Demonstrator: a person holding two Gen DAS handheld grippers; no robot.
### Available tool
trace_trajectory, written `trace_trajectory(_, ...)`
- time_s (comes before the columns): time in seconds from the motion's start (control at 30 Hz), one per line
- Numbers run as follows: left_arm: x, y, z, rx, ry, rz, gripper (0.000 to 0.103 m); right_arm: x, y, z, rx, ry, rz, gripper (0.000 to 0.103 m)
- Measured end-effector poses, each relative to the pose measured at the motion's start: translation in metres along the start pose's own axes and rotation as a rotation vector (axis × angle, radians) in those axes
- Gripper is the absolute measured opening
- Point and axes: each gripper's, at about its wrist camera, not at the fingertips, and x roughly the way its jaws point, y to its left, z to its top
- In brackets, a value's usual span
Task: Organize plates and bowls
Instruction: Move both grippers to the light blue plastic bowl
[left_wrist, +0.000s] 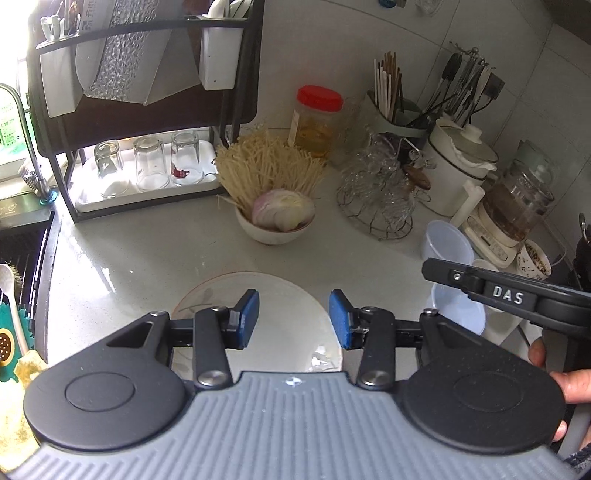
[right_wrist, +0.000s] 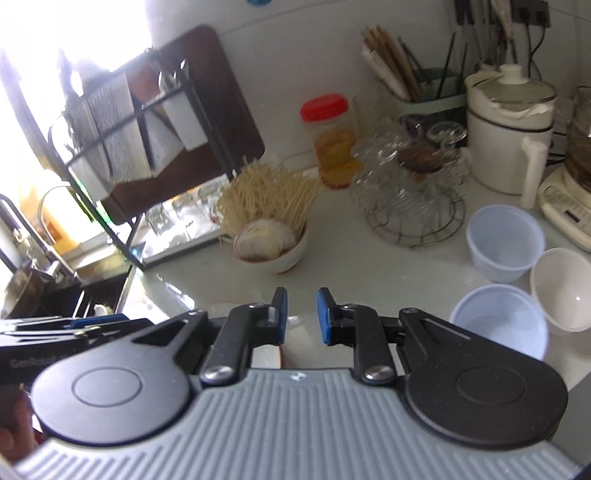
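Note:
A white plate (left_wrist: 266, 291) with a faint leaf pattern lies on the counter right below my left gripper (left_wrist: 294, 319), which is open and empty above it. My right gripper (right_wrist: 301, 315) is open and empty over the counter; its body shows in the left wrist view (left_wrist: 509, 295). Two pale blue plastic bowls (right_wrist: 502, 247) (right_wrist: 500, 321) and a white bowl (right_wrist: 565, 291) stand at the right. A white bowl (right_wrist: 291, 254) holds an onion half and noodles. A plate edge (right_wrist: 273, 356) shows under the right gripper.
A black dish rack (left_wrist: 140, 110) with glasses (left_wrist: 147, 166) stands at the back left beside the sink (left_wrist: 22, 258). A red-lidded jar (left_wrist: 317, 122), a wire basket of glassware (left_wrist: 380, 195), a chopstick holder (left_wrist: 395, 110), a white pot (left_wrist: 458, 162) and an appliance (left_wrist: 513, 210) line the back right.

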Motion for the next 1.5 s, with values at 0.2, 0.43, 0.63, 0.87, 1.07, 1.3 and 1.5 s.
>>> trace_trajectory(0.2,-0.009,-0.024,-0.004,0.004,-0.027,-0.009,0.048,-0.030,-0.015,0.003,0.002,-0.052,0.012,0.022)
trace_trajectory(0.43,-0.017,-0.062,-0.023,0.013,-0.041,-0.011,0.048,-0.058,-0.037,-0.002,-0.013,-0.076,0.030,0.022)
trace_trajectory(0.63,-0.027,-0.099,-0.046,-0.001,-0.053,0.010,0.048,-0.081,-0.064,-0.011,-0.023,-0.078,0.053,0.022)
trace_trajectory(0.87,-0.031,-0.138,-0.077,-0.043,-0.041,0.015,0.048,-0.103,-0.092,-0.026,-0.048,-0.066,0.053,0.022)
trace_trajectory(1.07,-0.035,-0.164,-0.094,-0.019,-0.025,0.026,0.048,-0.115,-0.114,-0.041,-0.019,-0.049,0.040,0.022)
trace_trajectory(1.3,-0.034,-0.177,-0.097,-0.002,-0.028,0.014,0.048,-0.121,-0.130,-0.052,0.008,-0.053,0.020,0.022)
trace_trajectory(1.5,-0.016,-0.188,-0.090,0.015,-0.042,-0.001,0.048,-0.114,-0.147,-0.054,0.028,-0.036,-0.015,0.022)
